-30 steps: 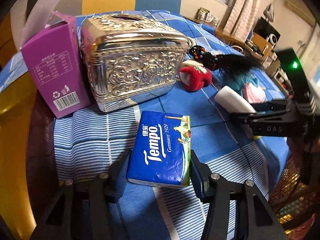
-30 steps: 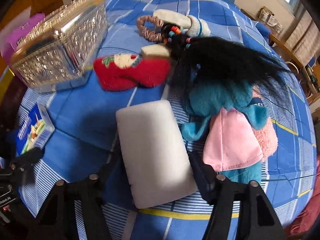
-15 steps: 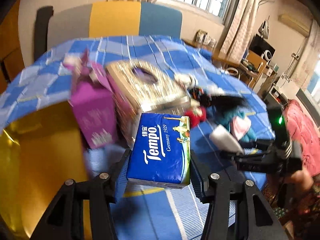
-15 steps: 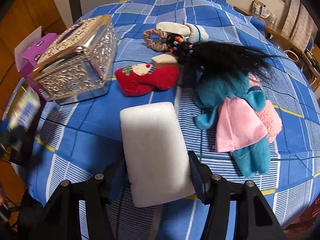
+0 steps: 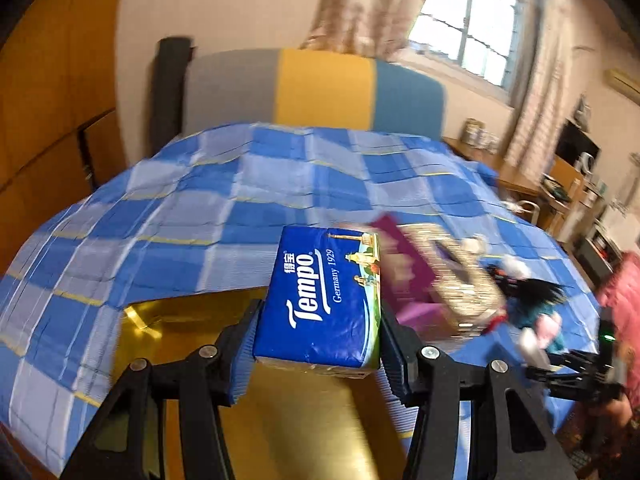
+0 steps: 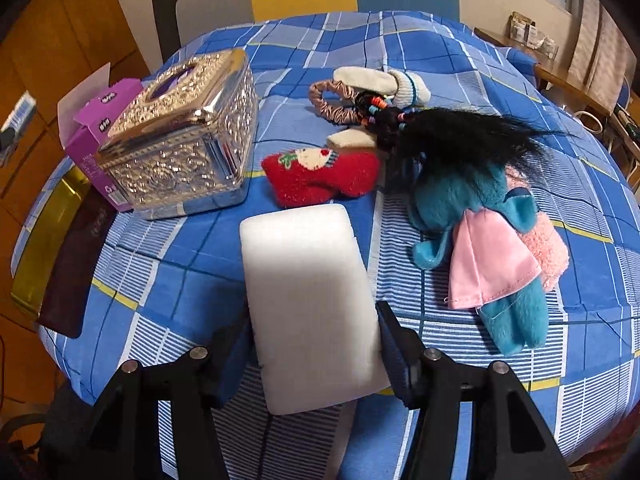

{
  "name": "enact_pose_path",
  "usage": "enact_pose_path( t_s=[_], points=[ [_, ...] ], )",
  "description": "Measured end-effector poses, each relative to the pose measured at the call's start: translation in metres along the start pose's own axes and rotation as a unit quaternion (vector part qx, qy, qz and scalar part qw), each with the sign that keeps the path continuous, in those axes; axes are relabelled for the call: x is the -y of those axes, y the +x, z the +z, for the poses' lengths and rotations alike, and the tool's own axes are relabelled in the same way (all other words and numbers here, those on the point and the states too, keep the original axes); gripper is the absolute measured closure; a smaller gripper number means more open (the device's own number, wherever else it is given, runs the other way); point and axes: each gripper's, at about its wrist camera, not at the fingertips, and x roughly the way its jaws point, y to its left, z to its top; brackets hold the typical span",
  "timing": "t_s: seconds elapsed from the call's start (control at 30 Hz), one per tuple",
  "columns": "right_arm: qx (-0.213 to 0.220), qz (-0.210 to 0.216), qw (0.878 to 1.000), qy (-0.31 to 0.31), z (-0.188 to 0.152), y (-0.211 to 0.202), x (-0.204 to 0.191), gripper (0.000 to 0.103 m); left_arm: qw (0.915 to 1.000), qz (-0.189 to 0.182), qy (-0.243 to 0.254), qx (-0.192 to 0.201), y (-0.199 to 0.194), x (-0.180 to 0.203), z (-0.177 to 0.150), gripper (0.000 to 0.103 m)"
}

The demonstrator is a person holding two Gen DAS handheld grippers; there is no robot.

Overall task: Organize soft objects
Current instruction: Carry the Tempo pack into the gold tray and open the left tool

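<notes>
A blue Tempo tissue pack (image 5: 324, 300) hangs in the air, with my left gripper (image 5: 316, 336) shut on its two long sides. Below it lie a shiny gold surface (image 5: 280, 420) and the blue checked cloth (image 5: 168, 216). My right gripper (image 6: 312, 344) is shut on a white foam block (image 6: 308, 300) held just above the cloth. On the cloth beyond lie a red plush sock (image 6: 320, 178), a teal plush doll (image 6: 476, 216) with black hair and a pink dress, a striped scrunchie (image 6: 332, 100) and a white sock (image 6: 384, 82). The left wrist view is blurred on its right side.
An ornate silver tissue box (image 6: 188, 136) stands at the left of the cloth, with an open purple carton (image 6: 96, 128) behind it. A gold strip (image 6: 44, 236) and a dark brown flat piece (image 6: 76, 268) lie at the table's left edge. A chair back (image 5: 320, 88) stands beyond.
My left gripper has lifted the tissue pack off the cloth and swung it up and away to the left, over the gold surface. The right gripper has risen slightly with the foam block.
</notes>
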Motion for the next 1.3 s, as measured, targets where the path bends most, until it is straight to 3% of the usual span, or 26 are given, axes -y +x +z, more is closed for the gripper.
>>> enact_pose_path(
  t_s=[0.27, 0.63, 0.9, 0.97, 1.1, 1.3],
  points=[
    [0.031, 0.019, 0.998, 0.059, -0.006, -0.012, -0.004, 0.044, 0.994, 0.067, -0.062, -0.06, 0.042, -0.094, -0.023, 0.048],
    [0.067, 0.056, 0.993, 0.076, -0.009, -0.043, -0.051, 0.044, 0.9838, 0.113, -0.077, -0.116, 0.094, -0.143, -0.05, 0.048],
    [0.086, 0.078, 0.993, 0.035, -0.002, -0.068, -0.103, 0.044, 0.9841, 0.104, -0.095, -0.108, 0.098, -0.149, -0.051, 0.042],
    [0.086, 0.082, 0.993, 0.025, 0.0, -0.07, -0.113, 0.044, 0.9849, 0.101, -0.104, -0.095, 0.089, -0.15, -0.05, 0.042],
    [0.088, 0.087, 0.992, -0.001, 0.009, -0.076, -0.135, 0.044, 0.986, 0.106, -0.114, -0.059, 0.063, -0.146, -0.052, 0.032],
    [0.087, 0.094, 0.991, -0.027, 0.035, -0.077, -0.163, 0.044, 0.9848, 0.088, -0.147, -0.029, 0.028, -0.141, -0.068, 0.031]
  ],
)
